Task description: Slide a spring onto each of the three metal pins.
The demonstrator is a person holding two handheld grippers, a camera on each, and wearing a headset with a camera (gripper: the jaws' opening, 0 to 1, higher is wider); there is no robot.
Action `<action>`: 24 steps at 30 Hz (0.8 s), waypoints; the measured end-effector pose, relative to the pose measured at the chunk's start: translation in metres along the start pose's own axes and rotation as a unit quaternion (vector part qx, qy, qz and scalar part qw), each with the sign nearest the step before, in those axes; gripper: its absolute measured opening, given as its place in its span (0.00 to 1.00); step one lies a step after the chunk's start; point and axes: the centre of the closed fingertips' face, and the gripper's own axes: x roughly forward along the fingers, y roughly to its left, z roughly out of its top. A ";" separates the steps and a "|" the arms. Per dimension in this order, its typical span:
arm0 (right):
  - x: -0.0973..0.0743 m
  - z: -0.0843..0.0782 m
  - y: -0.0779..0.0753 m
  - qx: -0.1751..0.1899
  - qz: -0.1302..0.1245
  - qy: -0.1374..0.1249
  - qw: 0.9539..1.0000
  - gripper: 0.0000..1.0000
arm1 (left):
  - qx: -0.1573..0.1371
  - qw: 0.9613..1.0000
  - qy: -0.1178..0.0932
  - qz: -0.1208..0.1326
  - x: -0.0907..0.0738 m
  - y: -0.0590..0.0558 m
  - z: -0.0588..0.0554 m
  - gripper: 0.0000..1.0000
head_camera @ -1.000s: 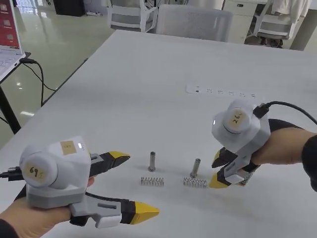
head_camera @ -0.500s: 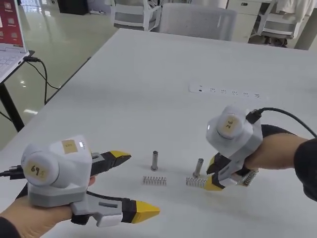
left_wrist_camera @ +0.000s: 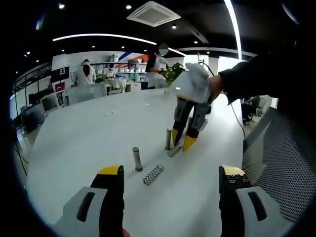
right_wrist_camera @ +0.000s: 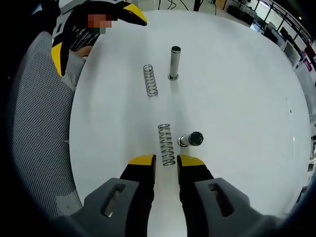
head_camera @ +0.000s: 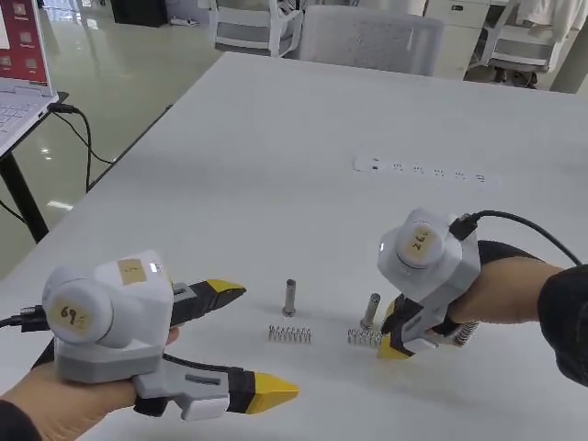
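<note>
Springs and pins sit low in the middle of the head view, on the white bench (head_camera: 276,165). Two metal pins stand upright there: the left pin (head_camera: 290,297) and, to its right, the right pin (head_camera: 372,310). Just below each, a spring lies flat on the bench. The left spring (head_camera: 289,333) is near its pin but apart from it. The right spring (head_camera: 364,337) lies just beside the foot of the right pin. Neither of these springs is on a pin.

The right gripper (head_camera: 390,347) reaches in from the right of the frame, tipped downward, with its yellow tips at the right end of the right spring. In the right gripper view its jaws are narrowly parted, one tip on each side of that spring's near end (whether the pads press the coil I cannot tell). The right pin, seen almost end-on, is just right of the spring. A third coil (head_camera: 465,332) peeks out at the right of this gripper; what it rests on is hidden.

The left gripper (head_camera: 250,343) is at the lower left of the head view, jaws wide open and holding nothing, well apart from the springs. In the left gripper view the left spring and left pin lie above the gap between its tips. A power strip (head_camera: 418,170) lies flat on the bench, right of centre in the upper half of the head view.
</note>
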 end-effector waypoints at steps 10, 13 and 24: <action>0.002 -0.001 0.002 -0.005 0.001 0.004 1.000 0.15 | 0.000 1.000 -0.001 0.000 0.000 0.000 0.000 0.77; 0.002 -0.001 0.002 -0.003 0.001 0.005 1.000 0.13 | -0.001 1.000 -0.001 0.001 -0.001 0.001 0.000 0.77; -0.002 -0.004 0.008 0.002 0.003 0.006 1.000 0.13 | 0.000 1.000 -0.001 -0.003 0.000 -0.001 0.000 0.75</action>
